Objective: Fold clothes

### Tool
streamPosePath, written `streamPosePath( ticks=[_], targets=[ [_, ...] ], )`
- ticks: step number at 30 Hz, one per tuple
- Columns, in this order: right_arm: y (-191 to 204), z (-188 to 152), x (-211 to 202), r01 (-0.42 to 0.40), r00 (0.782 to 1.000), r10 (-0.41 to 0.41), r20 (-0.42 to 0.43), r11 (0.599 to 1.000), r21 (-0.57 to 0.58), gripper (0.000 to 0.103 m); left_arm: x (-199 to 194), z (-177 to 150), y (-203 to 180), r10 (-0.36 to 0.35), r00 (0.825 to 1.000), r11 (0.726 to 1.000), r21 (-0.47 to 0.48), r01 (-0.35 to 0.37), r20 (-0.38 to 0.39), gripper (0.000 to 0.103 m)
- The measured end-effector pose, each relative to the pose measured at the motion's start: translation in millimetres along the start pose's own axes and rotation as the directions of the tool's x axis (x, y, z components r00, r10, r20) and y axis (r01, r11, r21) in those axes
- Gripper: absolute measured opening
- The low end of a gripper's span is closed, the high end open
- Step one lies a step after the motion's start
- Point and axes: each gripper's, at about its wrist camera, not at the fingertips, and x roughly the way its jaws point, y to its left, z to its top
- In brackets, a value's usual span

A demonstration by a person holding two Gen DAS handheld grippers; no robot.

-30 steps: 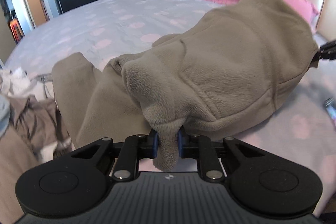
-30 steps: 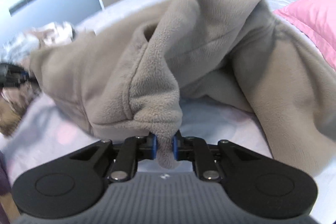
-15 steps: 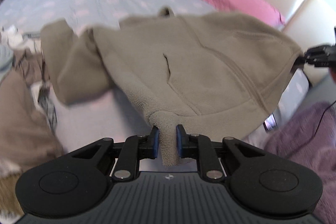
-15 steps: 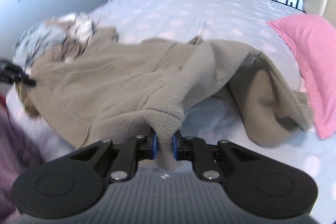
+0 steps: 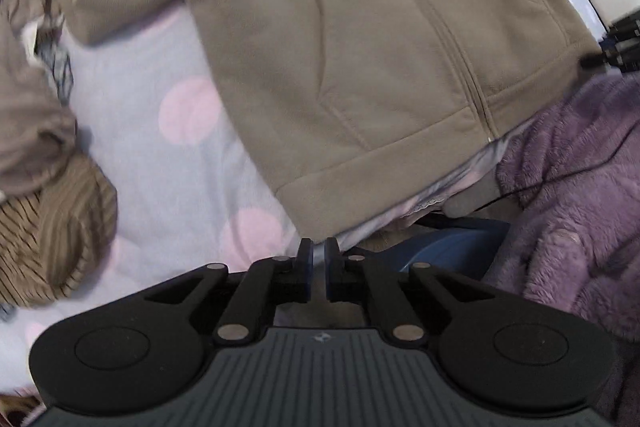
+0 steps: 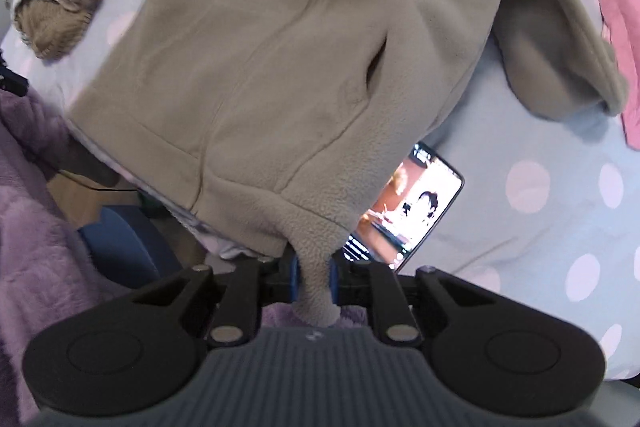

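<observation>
Both grippers now point down at the bed [image 6: 520, 131]; a second ago they looked across it. No writing is readable. Left gripper [image 5: 316, 269] has dropped the fleece [image 5: 360, 39]; its fingers stand nearly together, empty. Right gripper [image 6: 314, 277] is opening, with the hem corner between its fingers. Fleece lies flat at the bed's near edge, beside a lit phone [image 6: 412, 207].

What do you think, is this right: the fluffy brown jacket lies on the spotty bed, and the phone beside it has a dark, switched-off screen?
Not quite. The phone has its screen lit and showing a picture, as the right wrist view shows. The rest holds: the fluffy brown jacket lies on the spotty bed, with the phone beside its hem.
</observation>
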Motion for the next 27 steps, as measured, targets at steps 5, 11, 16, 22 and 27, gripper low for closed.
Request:
streamPosePath(
  ticks=[5, 11, 16, 22, 27],
  targets=[
    [-10, 4, 3, 0.053, 0.999, -0.053, 0.001, 0.998, 0.030, 0.052, 7, 15, 12, 0.005, 0.999, 0.997, -0.072, -0.001, 0.052, 0.051],
    [-43, 18, 15, 0.066, 0.994, -0.080, 0.079, 0.984, 0.163, 0.062, 45, 41, 35, 0.006, 0.999, 0.983, -0.185, 0.002, 0.043, 0.053],
    [-80, 32, 43, 0.073, 0.984, -0.117, 0.135, 0.953, 0.293, 0.061, 61, 60, 50, 0.041, 0.994, 0.973, -0.232, -0.016, 0.104, 0.051],
    [-121, 55, 49, -0.020, 0.948, -0.127, 0.292, 0.891, 0.454, 0.061, 27, 88, 78, 0.049, 0.945, 0.941, -0.333, 0.065, 0.323, 0.051],
    [-154, 78, 30, -0.108, 0.905, -0.144, 0.399, 0.831, 0.545, 0.062, -16, 123, 103, 0.073, 0.875, 0.915, -0.382, 0.132, 0.479, 0.054]
  ],
)
